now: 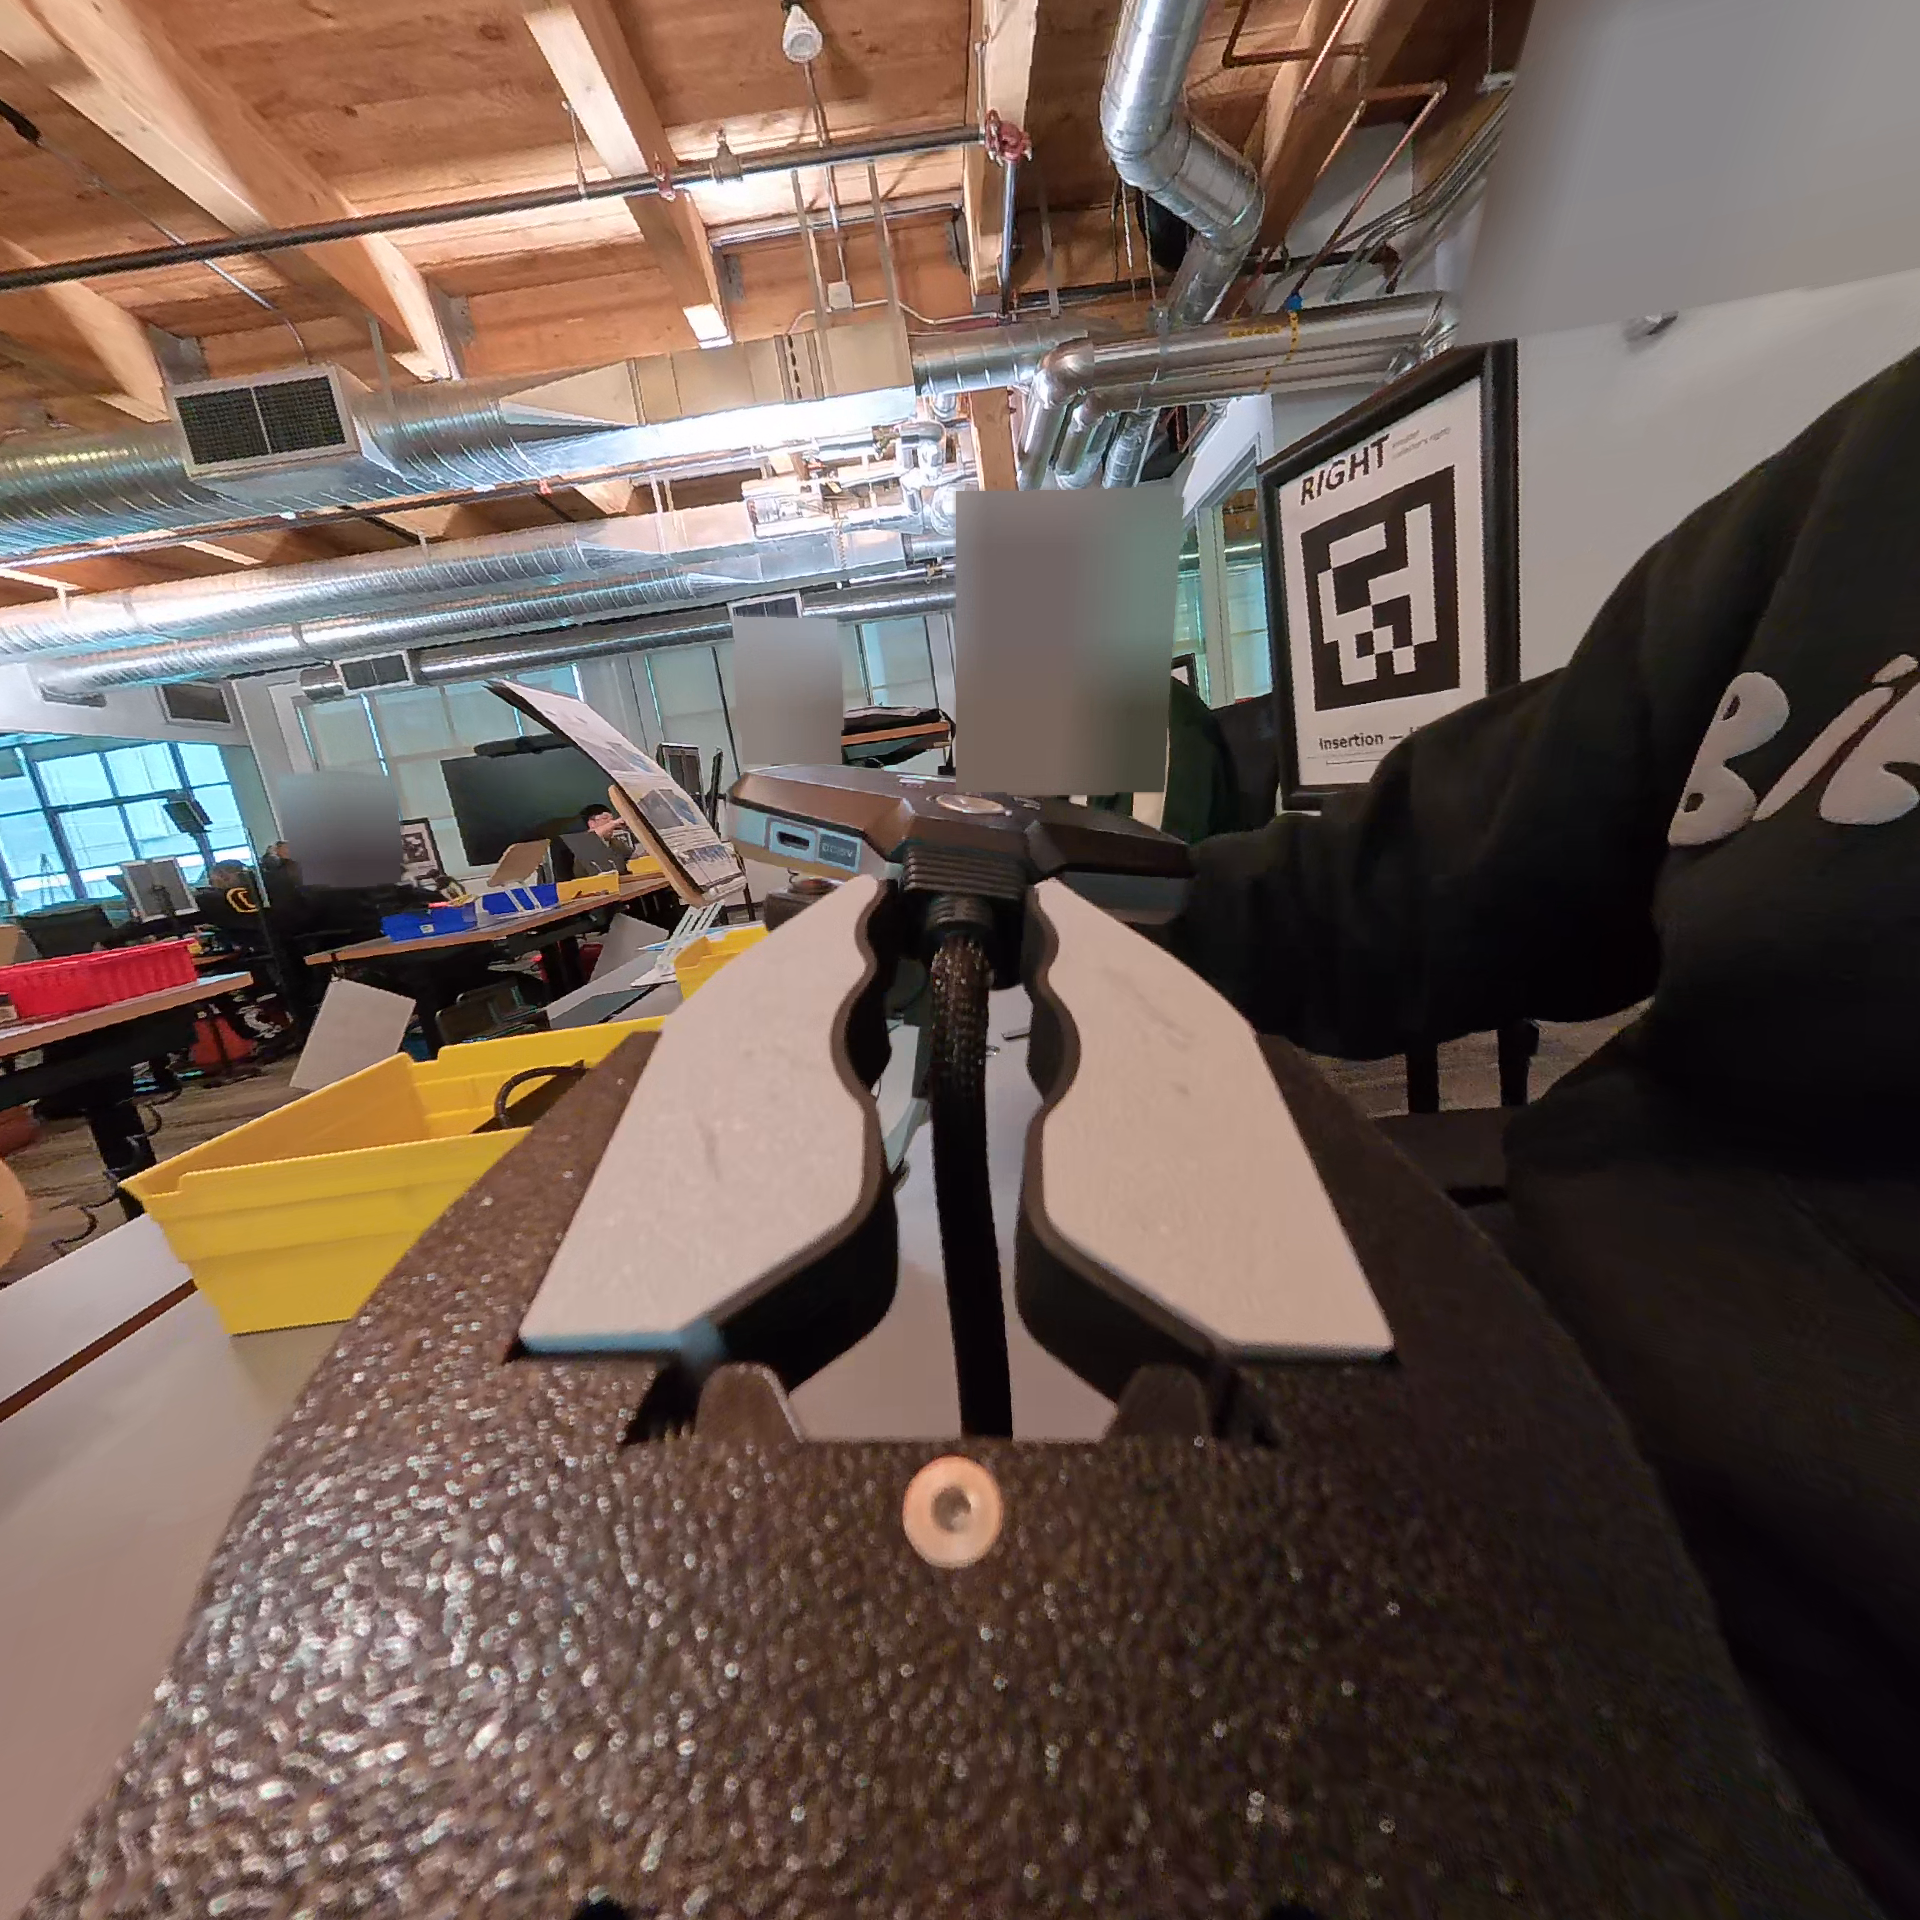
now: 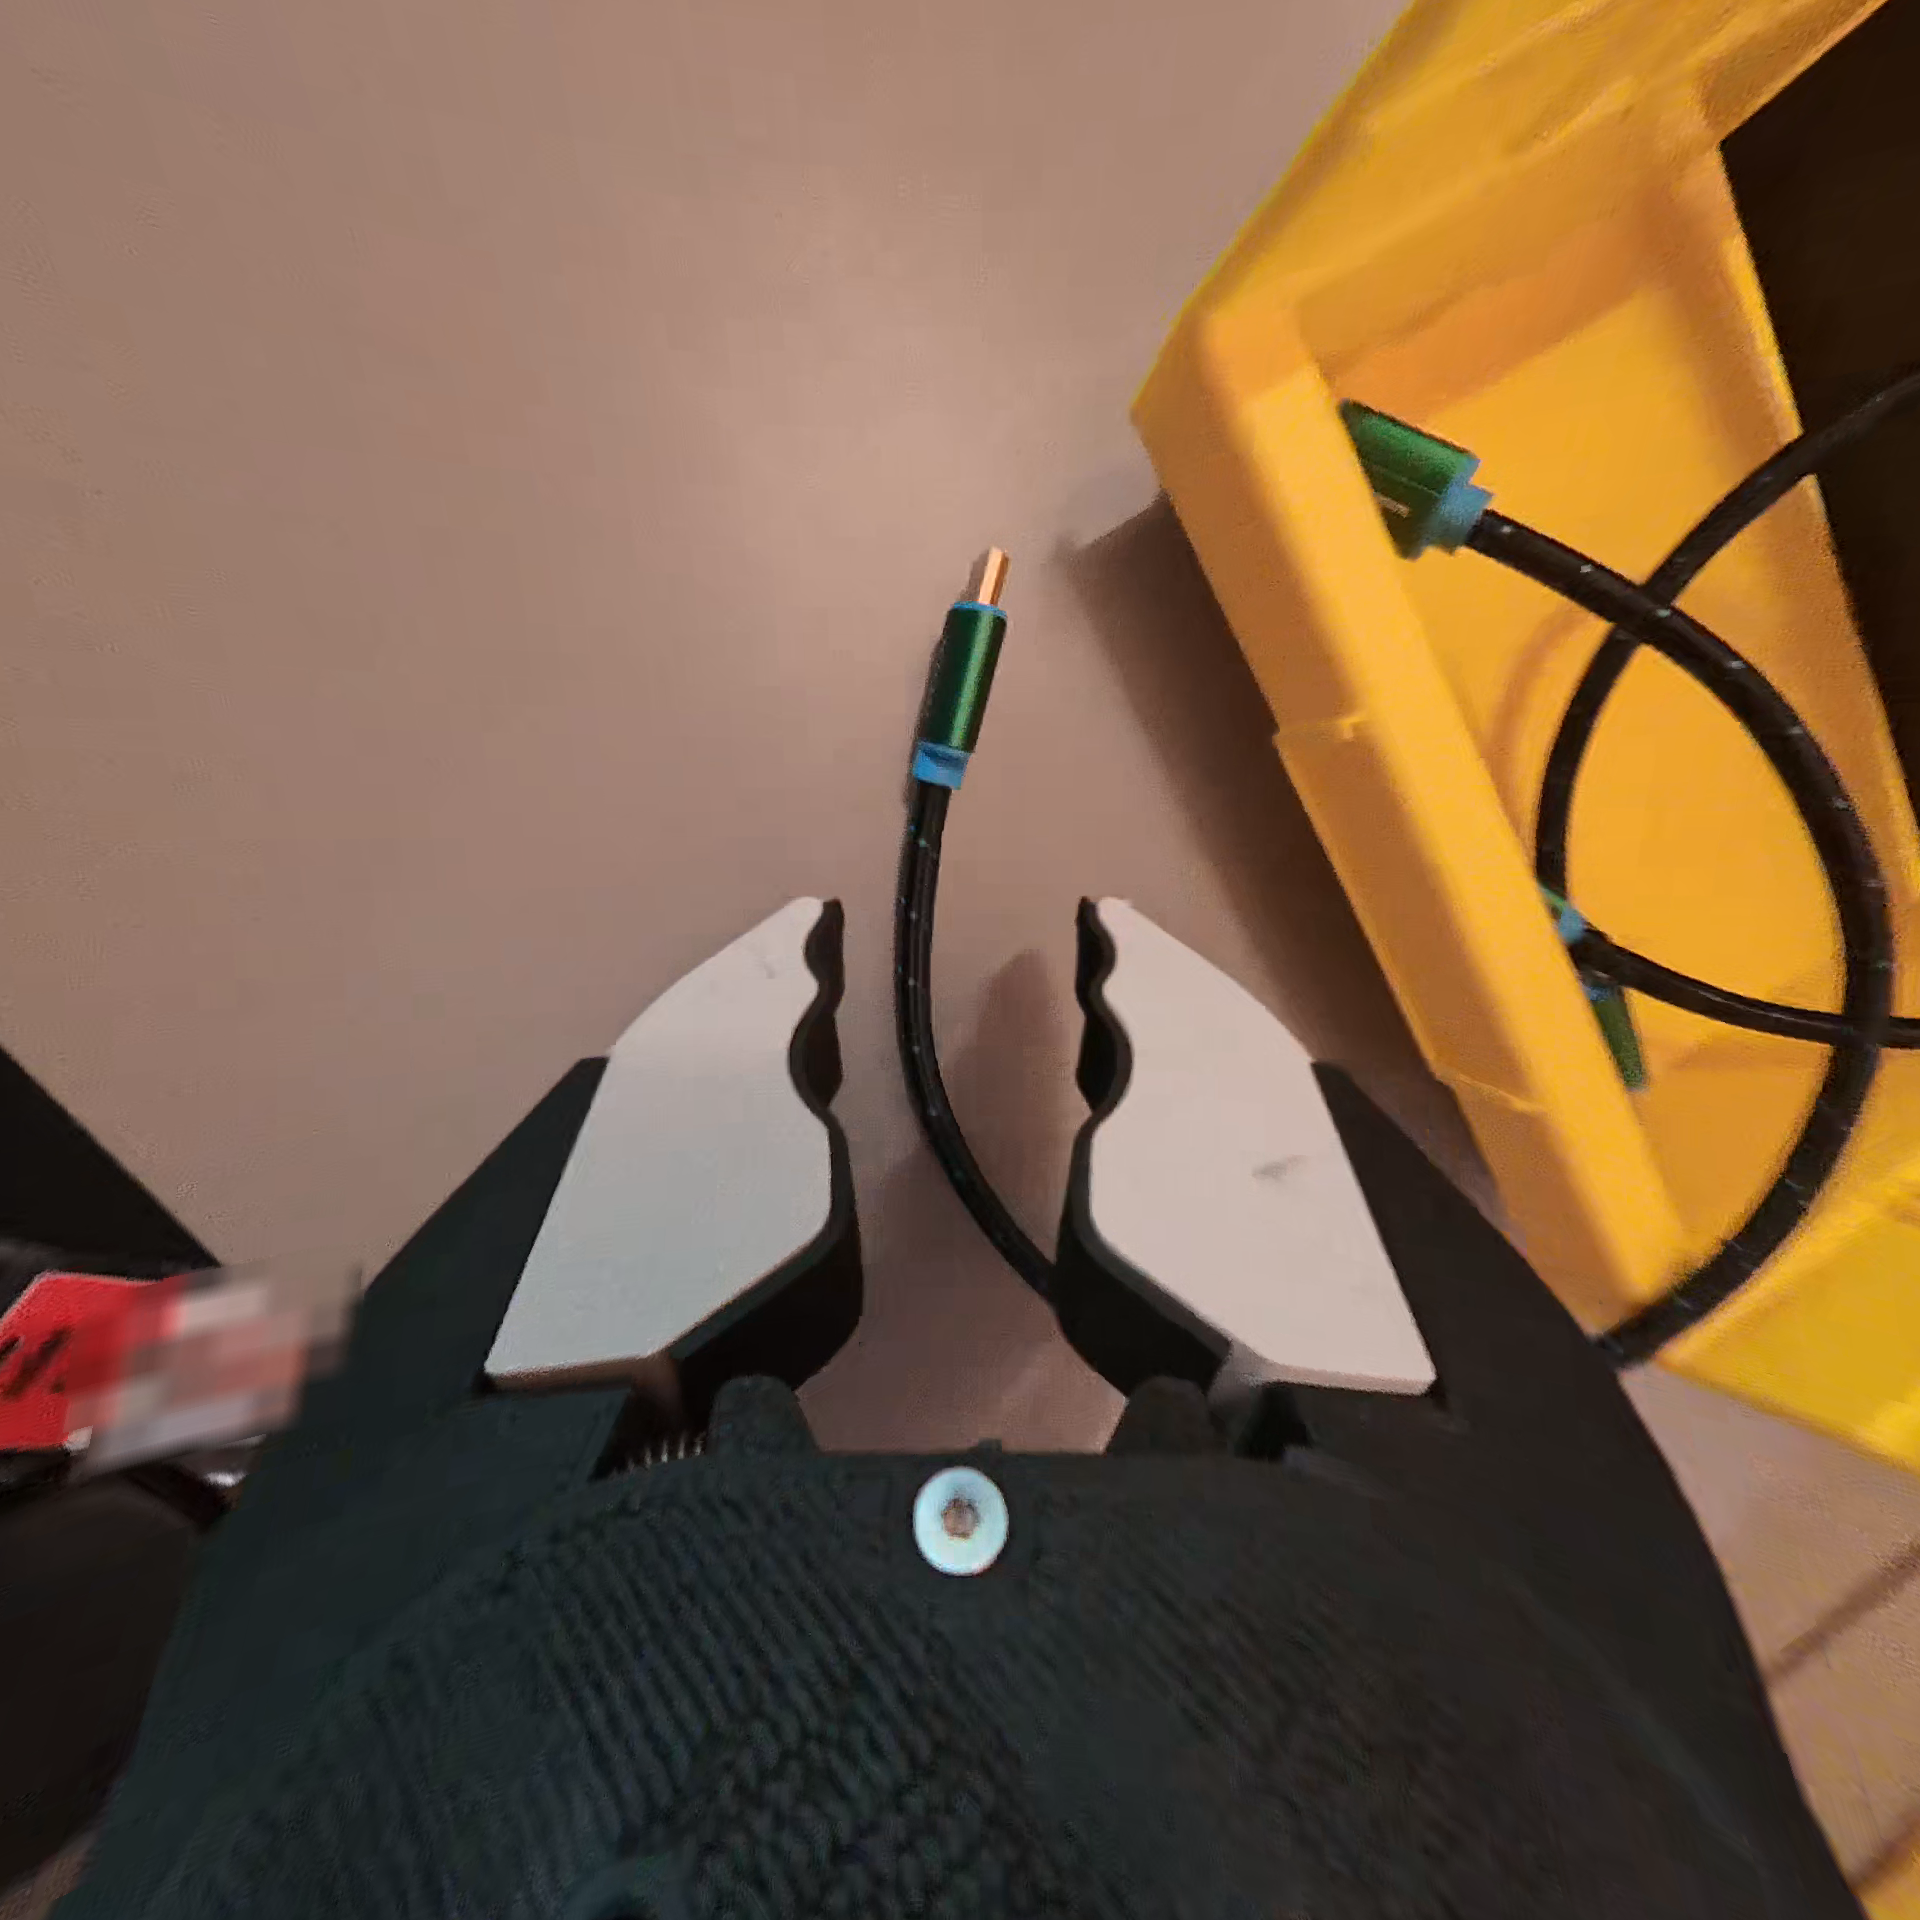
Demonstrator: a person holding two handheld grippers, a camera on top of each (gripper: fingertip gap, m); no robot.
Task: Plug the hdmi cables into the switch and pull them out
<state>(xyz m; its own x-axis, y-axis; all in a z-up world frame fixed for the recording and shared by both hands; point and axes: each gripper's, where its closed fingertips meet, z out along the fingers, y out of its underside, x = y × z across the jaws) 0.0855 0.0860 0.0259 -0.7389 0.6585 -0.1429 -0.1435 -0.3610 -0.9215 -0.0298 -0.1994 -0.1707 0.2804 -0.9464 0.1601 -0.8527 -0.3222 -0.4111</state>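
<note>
Left wrist view: the left gripper (image 1: 956, 914) is closed on a black braided cable (image 1: 961, 997) at its ribbed plug, which meets the switch (image 1: 914, 816), raised off the table. Right wrist view alone shows the right gripper (image 2: 958, 925) spread wide, holding nothing, over the tabletop (image 2: 416, 520); a green-plugged HDMI cable (image 2: 966, 686) runs between its fingertips, near the yellow bin (image 2: 1351, 644).

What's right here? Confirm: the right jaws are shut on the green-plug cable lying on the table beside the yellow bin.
Not quite. The right wrist view shows the right gripper open, its jaws straddling the green-plug cable on the table beside the yellow bin.
</note>
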